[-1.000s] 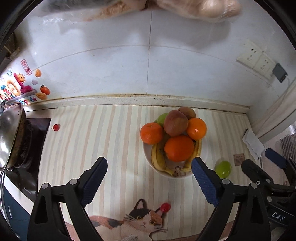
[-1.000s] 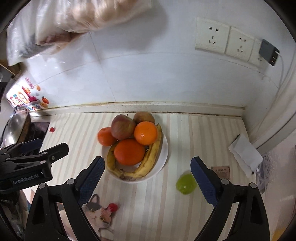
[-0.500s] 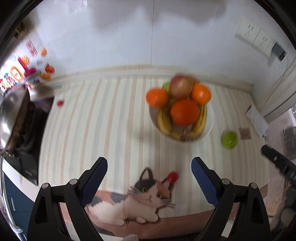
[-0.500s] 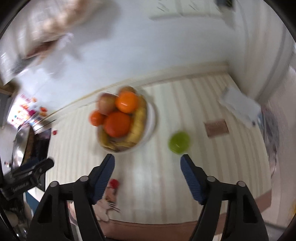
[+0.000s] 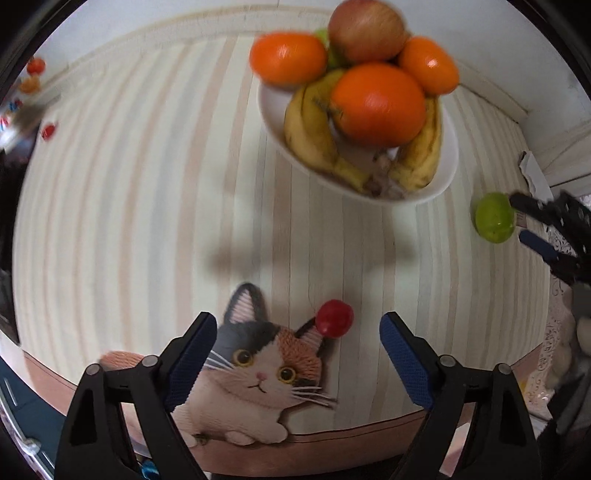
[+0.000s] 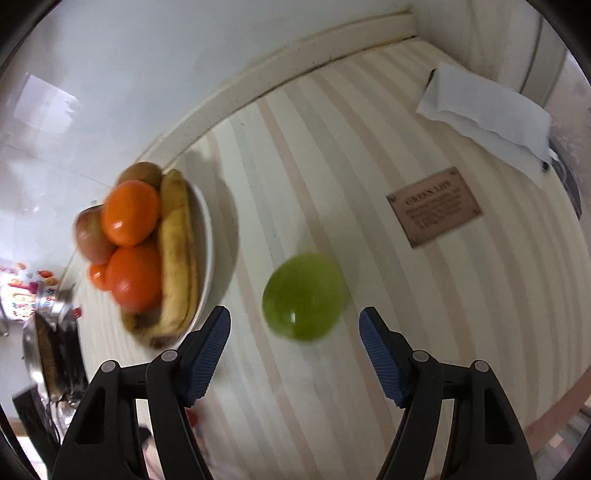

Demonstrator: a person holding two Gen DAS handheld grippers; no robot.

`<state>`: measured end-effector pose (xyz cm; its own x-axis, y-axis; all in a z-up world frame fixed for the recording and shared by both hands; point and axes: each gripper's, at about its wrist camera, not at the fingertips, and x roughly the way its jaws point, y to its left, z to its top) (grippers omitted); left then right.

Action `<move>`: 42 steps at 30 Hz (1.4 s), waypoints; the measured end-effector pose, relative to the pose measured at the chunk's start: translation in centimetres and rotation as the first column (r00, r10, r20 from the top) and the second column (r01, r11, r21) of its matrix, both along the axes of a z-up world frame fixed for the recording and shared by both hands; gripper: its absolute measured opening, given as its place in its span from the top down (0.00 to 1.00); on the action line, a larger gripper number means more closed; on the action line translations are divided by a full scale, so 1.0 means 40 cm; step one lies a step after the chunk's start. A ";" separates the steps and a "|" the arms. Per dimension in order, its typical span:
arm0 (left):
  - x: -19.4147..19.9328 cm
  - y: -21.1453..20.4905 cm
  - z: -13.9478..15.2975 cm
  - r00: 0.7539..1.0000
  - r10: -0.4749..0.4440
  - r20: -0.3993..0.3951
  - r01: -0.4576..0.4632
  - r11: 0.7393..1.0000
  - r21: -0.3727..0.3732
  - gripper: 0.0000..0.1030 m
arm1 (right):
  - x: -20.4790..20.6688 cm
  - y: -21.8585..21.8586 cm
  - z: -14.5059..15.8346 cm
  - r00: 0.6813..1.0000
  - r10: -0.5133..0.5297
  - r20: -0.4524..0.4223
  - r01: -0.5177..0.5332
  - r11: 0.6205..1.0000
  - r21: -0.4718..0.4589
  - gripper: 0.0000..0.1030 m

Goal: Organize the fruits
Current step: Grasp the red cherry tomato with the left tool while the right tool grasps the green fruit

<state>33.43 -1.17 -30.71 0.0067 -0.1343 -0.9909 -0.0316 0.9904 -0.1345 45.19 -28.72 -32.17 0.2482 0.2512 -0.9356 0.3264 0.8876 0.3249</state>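
Note:
A white bowl (image 5: 441,184) holds oranges (image 5: 376,103), an apple (image 5: 365,29) and bananas (image 5: 314,140); it also shows in the right wrist view (image 6: 205,236). A green fruit (image 6: 304,297) lies loose on the striped mat, just ahead of my open right gripper (image 6: 294,334), between the fingers' line. It also shows in the left wrist view (image 5: 494,217), with the right gripper (image 5: 532,221) at it. A small red fruit (image 5: 333,318) lies on the cat picture, just ahead of my open, empty left gripper (image 5: 298,341).
A folded white paper (image 6: 487,110) and a brown printed label (image 6: 436,205) lie on the mat at the right. A metal pot (image 6: 44,343) on a stove is at far left. The wall ledge (image 6: 277,70) runs behind; the counter's front edge (image 5: 332,439) is close.
Both grippers have dropped lower and closer to the counter. The right one has swung toward the green fruit; the left now hovers by the red fruit. Both stay open.

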 end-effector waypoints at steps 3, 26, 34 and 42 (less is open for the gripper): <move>-0.005 0.012 -0.022 0.999 0.031 -0.028 -0.032 0.999 -0.023 0.14 | 0.039 0.028 -0.031 0.999 0.037 -0.037 -0.039 0.997 -0.059 0.30; 0.029 -0.144 -0.127 0.987 -0.146 -0.062 0.149 0.988 0.048 0.76 | 0.088 0.058 -0.061 0.973 0.189 -0.129 -0.203 0.974 -0.104 0.44; 0.042 -0.087 -0.089 0.995 -0.092 -0.041 0.093 0.995 0.025 0.76 | 0.082 0.078 -0.071 0.966 0.219 -0.139 -0.231 0.970 -0.077 0.43; 0.022 0.017 -0.064 0.998 -0.032 -0.060 0.029 0.998 -0.051 0.76 | -0.060 0.224 -0.036 0.916 0.381 -0.126 -0.381 0.924 0.029 0.43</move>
